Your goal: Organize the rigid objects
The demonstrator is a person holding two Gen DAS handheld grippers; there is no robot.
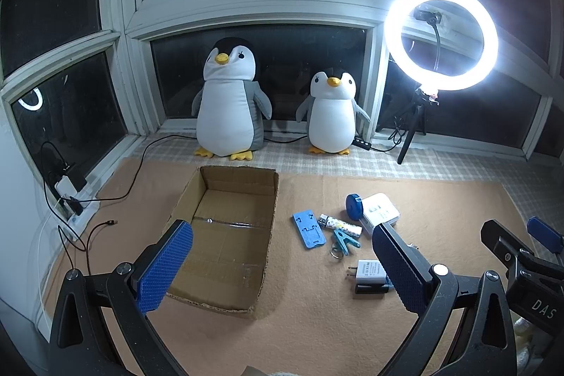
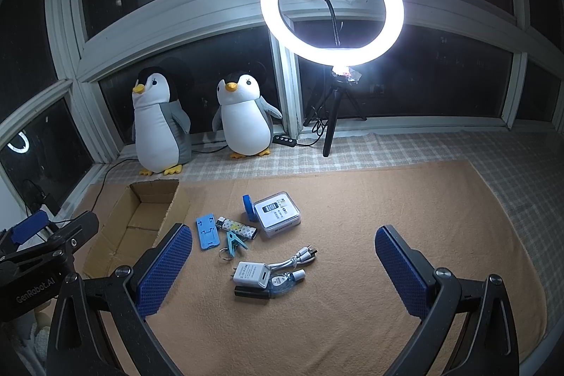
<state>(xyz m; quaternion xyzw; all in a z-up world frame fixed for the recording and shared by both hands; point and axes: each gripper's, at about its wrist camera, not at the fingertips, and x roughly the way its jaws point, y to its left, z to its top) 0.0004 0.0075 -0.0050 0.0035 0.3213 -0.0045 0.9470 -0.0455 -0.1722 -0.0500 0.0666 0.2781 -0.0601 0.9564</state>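
An open cardboard box (image 1: 225,235) (image 2: 141,221) lies empty on the orange mat. Right of it are small items: a blue phone stand (image 1: 308,229) (image 2: 205,231), a patterned lighter (image 1: 340,225) (image 2: 237,227), a teal clip with a key ring (image 1: 343,241) (image 2: 233,244), a blue round case (image 1: 353,206) (image 2: 249,206), a white box (image 1: 380,211) (image 2: 277,213), a white charger plug (image 1: 370,271) (image 2: 251,274), a black stick (image 2: 251,292) and a white cable (image 2: 296,257). My left gripper (image 1: 282,270) is open and empty above the box's near edge. My right gripper (image 2: 283,270) is open and empty over the charger.
Two plush penguins (image 1: 229,101) (image 1: 333,111) stand at the window. A lit ring light on a tripod (image 1: 440,36) (image 2: 331,6) stands at the back right. Cables and a power strip (image 1: 74,203) lie along the left wall.
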